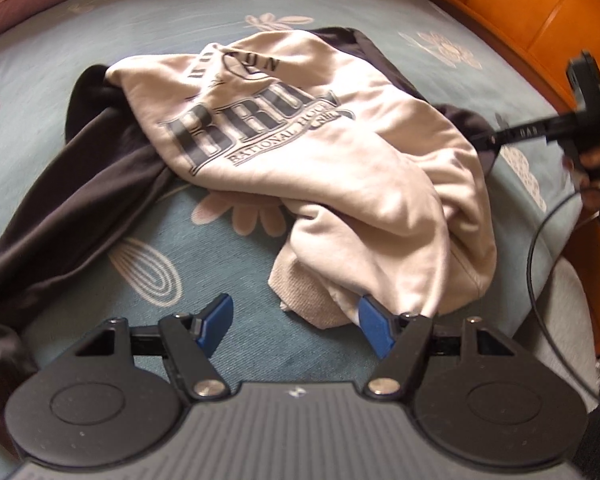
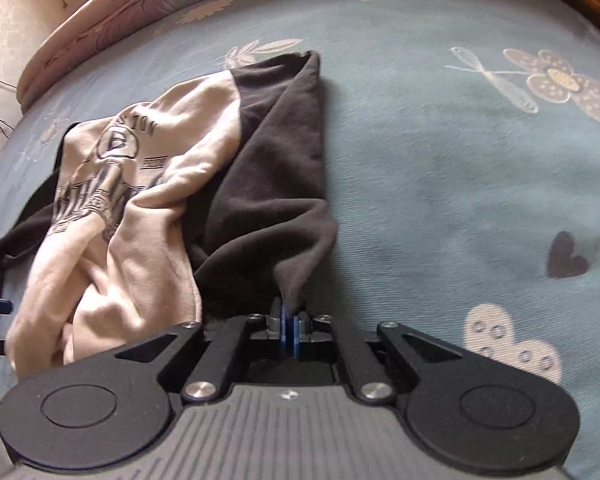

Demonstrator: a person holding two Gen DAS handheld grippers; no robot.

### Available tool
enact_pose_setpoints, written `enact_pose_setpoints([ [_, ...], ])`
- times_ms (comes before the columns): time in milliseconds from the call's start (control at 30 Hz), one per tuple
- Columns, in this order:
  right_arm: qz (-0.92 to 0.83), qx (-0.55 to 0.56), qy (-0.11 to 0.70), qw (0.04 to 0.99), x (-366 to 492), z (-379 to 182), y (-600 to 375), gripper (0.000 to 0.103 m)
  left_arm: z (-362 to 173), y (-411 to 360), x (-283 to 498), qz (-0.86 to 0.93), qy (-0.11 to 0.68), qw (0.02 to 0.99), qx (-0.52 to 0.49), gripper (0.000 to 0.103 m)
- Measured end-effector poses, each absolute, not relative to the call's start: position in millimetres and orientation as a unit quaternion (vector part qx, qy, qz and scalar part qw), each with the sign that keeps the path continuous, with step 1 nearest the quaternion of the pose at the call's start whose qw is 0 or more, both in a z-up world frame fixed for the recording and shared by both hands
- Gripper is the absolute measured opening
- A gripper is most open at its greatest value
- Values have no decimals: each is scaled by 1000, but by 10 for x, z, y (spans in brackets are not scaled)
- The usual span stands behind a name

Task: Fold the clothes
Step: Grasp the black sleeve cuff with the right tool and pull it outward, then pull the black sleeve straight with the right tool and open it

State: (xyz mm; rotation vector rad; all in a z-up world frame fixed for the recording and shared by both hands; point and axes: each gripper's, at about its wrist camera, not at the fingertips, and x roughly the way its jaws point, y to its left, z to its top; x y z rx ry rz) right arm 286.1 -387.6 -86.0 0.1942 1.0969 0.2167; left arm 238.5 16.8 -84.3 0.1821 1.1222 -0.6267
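Left wrist view: the left tongs (image 1: 296, 326) are wide open over the bed (image 1: 228, 280), the cream and black sweatshirt (image 1: 300, 136) just ahead, its cream hem touching one blue finger (image 1: 373, 326).

Right wrist view: the right tongs (image 2: 290, 326) pinch its black sleeve (image 2: 276, 200).

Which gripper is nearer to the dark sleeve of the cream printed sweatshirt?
Right. The right gripper is shut on the dark sleeve tip. The left gripper is open beside the cream printed sweatshirt hem.
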Motion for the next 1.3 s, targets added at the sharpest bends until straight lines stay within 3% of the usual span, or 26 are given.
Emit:
enact_pose_setpoints([
  [433, -6, -52, 493, 869, 3103, -603, -4170, 0, -820, 67, 2365, -303, 519, 793, 99, 69],
  [567, 1, -10, 497, 868, 3200, -555, -4443, 1, -826, 63, 2369, -304, 519, 793, 95, 69],
  [700, 87, 112, 501, 854, 3130, -641, -4606, 15, -855, 68, 2380, -304, 523, 791, 90, 69],
  [833, 124, 200, 499, 834, 3031, -859, -4638, 46, -869, 73, 2377, -303, 526, 790, 90, 69],
  [1300, 173, 403, 489, 754, 2880, -1583, -4627, 53, -910, 39, 2387, -295, 535, 787, 84, 69],
])
